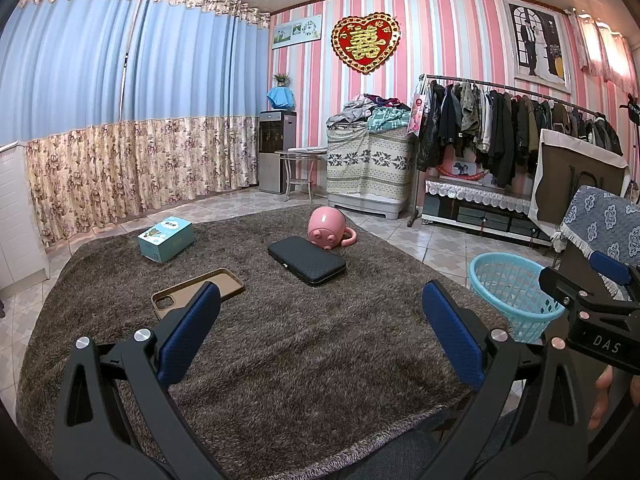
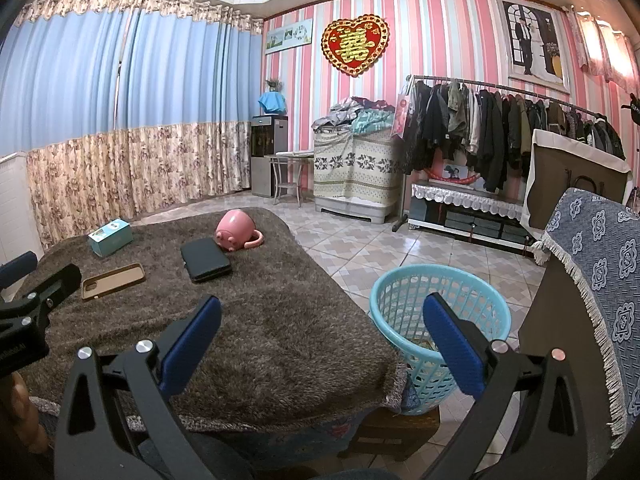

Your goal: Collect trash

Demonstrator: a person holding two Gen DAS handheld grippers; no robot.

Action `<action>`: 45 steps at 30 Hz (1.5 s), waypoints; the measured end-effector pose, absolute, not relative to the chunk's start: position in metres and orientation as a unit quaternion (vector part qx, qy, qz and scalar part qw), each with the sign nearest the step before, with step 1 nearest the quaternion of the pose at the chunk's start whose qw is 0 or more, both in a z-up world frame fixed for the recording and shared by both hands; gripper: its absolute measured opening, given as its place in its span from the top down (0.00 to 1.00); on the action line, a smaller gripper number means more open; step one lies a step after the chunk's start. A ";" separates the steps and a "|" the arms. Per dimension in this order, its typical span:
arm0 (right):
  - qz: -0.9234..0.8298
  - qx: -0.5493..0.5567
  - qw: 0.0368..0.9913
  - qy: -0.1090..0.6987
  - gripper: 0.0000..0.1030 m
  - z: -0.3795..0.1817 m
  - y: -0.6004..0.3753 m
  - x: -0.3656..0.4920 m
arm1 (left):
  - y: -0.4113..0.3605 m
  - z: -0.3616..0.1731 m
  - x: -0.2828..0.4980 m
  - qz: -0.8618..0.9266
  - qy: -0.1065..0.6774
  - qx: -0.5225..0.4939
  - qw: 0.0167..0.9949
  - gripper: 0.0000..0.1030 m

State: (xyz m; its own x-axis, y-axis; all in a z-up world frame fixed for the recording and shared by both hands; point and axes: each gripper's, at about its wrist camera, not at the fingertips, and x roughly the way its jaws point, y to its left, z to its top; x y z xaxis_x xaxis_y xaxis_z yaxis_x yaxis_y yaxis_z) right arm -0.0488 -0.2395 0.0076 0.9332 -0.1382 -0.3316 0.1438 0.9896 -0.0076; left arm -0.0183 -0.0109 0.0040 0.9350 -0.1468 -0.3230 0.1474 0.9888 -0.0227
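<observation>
A light-blue mesh basket (image 2: 440, 320) stands at the right of the table covered in brown shaggy cloth (image 1: 280, 340); it also shows in the left wrist view (image 1: 516, 292). Something lies at the basket's bottom, unclear what. My left gripper (image 1: 320, 308) is open and empty above the near part of the cloth. My right gripper (image 2: 322, 320) is open and empty over the table's right edge, its right finger in front of the basket. The right gripper also shows at the right edge of the left wrist view (image 1: 592, 304).
On the cloth lie a brown phone case (image 1: 198, 292), a black case (image 1: 306, 260), a pink pig-shaped mug (image 1: 326, 228) on its side and a teal box (image 1: 166, 238). A chair with blue patterned cover (image 2: 600, 280) stands right of the basket. Tiled floor and clothes rack lie beyond.
</observation>
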 end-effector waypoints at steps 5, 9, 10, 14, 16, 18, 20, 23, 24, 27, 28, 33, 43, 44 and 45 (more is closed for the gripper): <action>-0.072 0.008 0.983 0.167 0.04 0.008 -0.239 -0.049 | -0.011 0.004 -0.018 -0.074 0.164 0.001 0.984 0.05; -0.072 0.009 0.983 0.168 0.04 0.008 -0.240 -0.049 | -0.011 0.004 -0.018 -0.075 0.164 0.001 0.984 0.05; -0.071 0.008 0.983 0.168 0.04 0.008 -0.240 -0.049 | -0.011 0.005 -0.018 -0.074 0.164 0.001 0.984 0.05; -0.072 0.008 0.983 0.167 0.04 0.008 -0.240 -0.049 | -0.011 0.005 -0.018 -0.075 0.164 0.001 0.984 0.05; -0.072 0.007 0.983 0.166 0.04 0.008 -0.241 -0.049 | -0.011 0.005 -0.018 -0.075 0.164 0.001 0.984 0.05; -0.072 0.008 0.983 0.168 0.04 0.008 -0.241 -0.049 | -0.011 0.005 -0.018 -0.075 0.164 0.001 0.984 0.05; -0.072 0.008 0.983 0.167 0.04 0.008 -0.240 -0.049 | -0.011 0.005 -0.018 -0.075 0.164 0.001 0.984 0.05; -0.073 0.008 0.983 0.167 0.04 0.008 -0.241 -0.049 | -0.011 0.004 -0.019 -0.075 0.165 0.001 0.984 0.05; -0.073 0.008 0.983 0.167 0.04 0.008 -0.241 -0.049 | -0.011 0.003 -0.017 -0.075 0.165 0.002 0.984 0.05; -0.073 0.007 0.983 0.167 0.04 0.008 -0.241 -0.049 | -0.011 0.003 -0.017 -0.075 0.165 0.001 0.983 0.05; -0.073 0.008 0.983 0.167 0.04 0.007 -0.240 -0.049 | -0.011 0.002 -0.017 -0.076 0.166 0.001 0.983 0.05; -0.075 0.010 0.983 0.168 0.04 0.008 -0.243 -0.050 | -0.009 0.001 -0.017 -0.075 0.165 0.002 0.983 0.05; -0.073 0.011 0.983 0.171 0.04 0.005 -0.248 -0.049 | -0.009 0.000 -0.015 -0.074 0.165 0.002 0.984 0.05; -0.073 0.011 0.983 0.170 0.04 0.005 -0.249 -0.049 | -0.009 0.000 -0.016 -0.073 0.164 0.002 0.984 0.05; -0.073 0.012 0.983 0.170 0.04 0.005 -0.249 -0.049 | -0.009 0.000 -0.016 -0.073 0.164 0.001 0.984 0.05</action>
State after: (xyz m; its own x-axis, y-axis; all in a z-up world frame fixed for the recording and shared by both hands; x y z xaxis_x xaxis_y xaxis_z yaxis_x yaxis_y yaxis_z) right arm -0.0495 -0.2490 0.0052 0.9313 -0.1392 -0.3365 0.1472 0.9891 -0.0019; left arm -0.0156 -0.0091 -0.0001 0.9355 -0.1429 -0.3231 0.1438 0.9894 -0.0211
